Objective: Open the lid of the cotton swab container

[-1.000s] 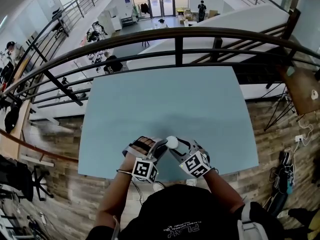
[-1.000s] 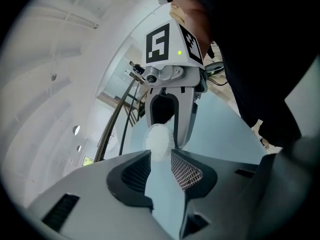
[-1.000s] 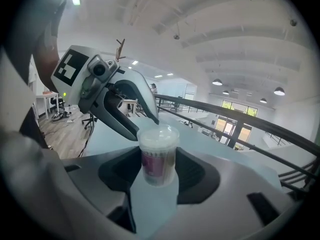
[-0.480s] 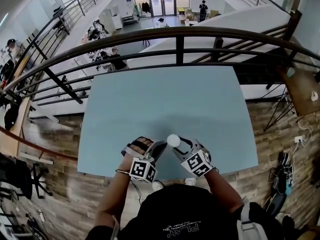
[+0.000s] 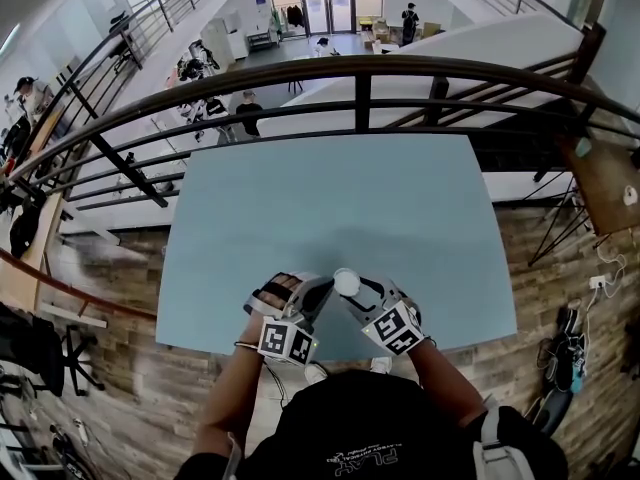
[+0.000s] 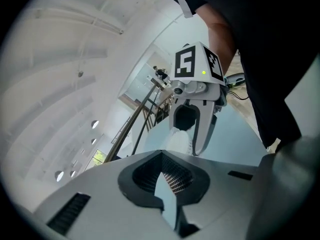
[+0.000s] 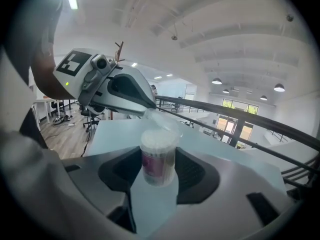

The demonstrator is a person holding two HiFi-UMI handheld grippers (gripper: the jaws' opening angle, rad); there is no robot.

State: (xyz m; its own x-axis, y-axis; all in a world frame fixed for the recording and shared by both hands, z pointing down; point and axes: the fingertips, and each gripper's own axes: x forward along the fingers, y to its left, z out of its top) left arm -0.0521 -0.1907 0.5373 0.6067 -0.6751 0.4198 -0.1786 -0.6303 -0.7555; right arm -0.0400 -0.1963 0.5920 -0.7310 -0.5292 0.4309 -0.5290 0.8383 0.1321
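Right tool (image 5: 357,294) grips the cotton swab container (image 7: 158,156) upright between its jaws, above the near edge of the pale blue worktop (image 5: 330,198). Its clear lid (image 7: 162,120) is tilted up off the rim, and the left tool (image 5: 315,294), jaws pressed nearly together, meets the lid's raised edge with its tips. The worktop's surface is plain and matte. Beyond its far edge runs a dark railing (image 5: 360,68), with wood-plank flooring (image 5: 120,268) around it and a bright lower hall (image 5: 300,28) below.

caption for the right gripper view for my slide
Right gripper holds the cotton swab container; left gripper grips its clear lid.
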